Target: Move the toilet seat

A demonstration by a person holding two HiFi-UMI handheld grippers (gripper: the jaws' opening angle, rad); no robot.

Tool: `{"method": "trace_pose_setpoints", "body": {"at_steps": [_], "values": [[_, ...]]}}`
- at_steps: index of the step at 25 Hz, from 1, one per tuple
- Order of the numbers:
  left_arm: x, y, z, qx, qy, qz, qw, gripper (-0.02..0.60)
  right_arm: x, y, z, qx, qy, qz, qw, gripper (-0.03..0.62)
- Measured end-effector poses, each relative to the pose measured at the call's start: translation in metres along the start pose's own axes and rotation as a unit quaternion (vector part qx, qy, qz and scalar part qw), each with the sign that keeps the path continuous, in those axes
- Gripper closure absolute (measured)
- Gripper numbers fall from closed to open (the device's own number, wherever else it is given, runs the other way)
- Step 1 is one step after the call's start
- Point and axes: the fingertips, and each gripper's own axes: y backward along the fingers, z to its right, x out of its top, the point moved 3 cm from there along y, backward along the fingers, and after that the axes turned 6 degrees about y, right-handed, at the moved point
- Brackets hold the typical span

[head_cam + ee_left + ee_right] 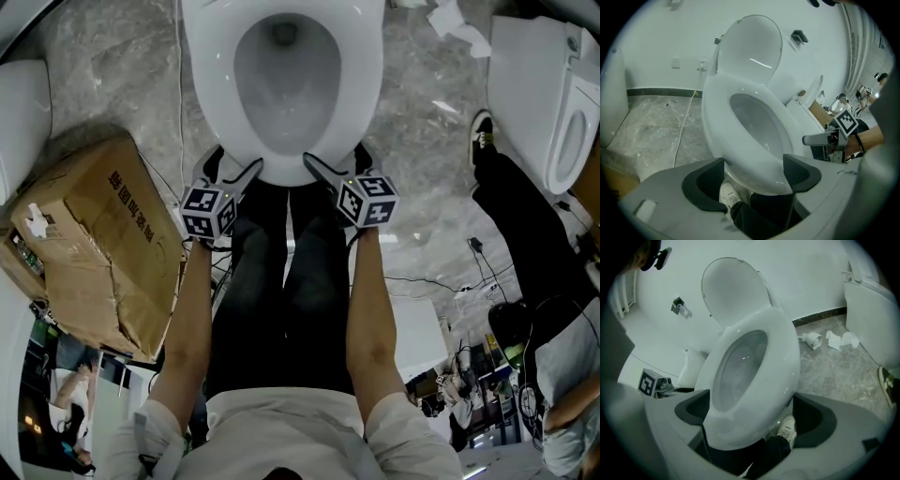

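Note:
A white toilet [281, 75] stands straight ahead, its seat ring [361, 84] lying down on the bowl and its lid [750, 47] raised against the wall. My left gripper [234, 169] is open at the front rim, left of centre. In the left gripper view the seat's front edge [754, 173] sits between the spread jaws of the left gripper [753, 171]. My right gripper [336, 165] is open at the front rim, right of centre. In the right gripper view the right gripper [751, 416] straddles the seat front [740, 427] the same way. Whether the pads touch the seat is unclear.
A battered cardboard box [94, 244] sits on the floor at the left. Another toilet [553, 94] stands at the right, with a person in black [525, 234] beside it. Crumpled paper [459, 23] lies on the marble floor. My own shoe [729, 194] is under the bowl.

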Motion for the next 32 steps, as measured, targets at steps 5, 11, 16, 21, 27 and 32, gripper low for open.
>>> {"method": "trace_pose_setpoints", "body": {"at_steps": [5,11,16,21,27,32], "values": [[0.008,0.015,0.006,-0.002,-0.001,0.012,0.9999,0.197,0.011,0.014,-0.008,-0.001,-0.022,0.03,0.999,0.068],[0.017,0.03,0.017,-0.011,0.013,0.034,0.9993,0.198,0.021,0.032,-0.01,-0.021,-0.036,0.057,0.998,0.123],[0.029,0.044,0.027,-0.02,0.021,0.052,0.9982,0.198,0.032,0.046,-0.017,-0.032,-0.028,0.068,0.997,0.138],[0.043,0.061,0.037,-0.032,0.033,0.074,0.9962,0.198,0.047,0.063,-0.025,-0.039,-0.03,0.092,0.995,0.152],[0.066,0.084,0.05,-0.05,0.051,0.107,0.9917,0.195,0.068,0.084,-0.039,-0.037,-0.016,0.115,0.993,0.152],[0.086,0.101,0.06,-0.059,0.074,0.133,0.9866,0.192,0.09,0.102,-0.047,-0.026,-0.037,0.146,0.988,0.152]]}}
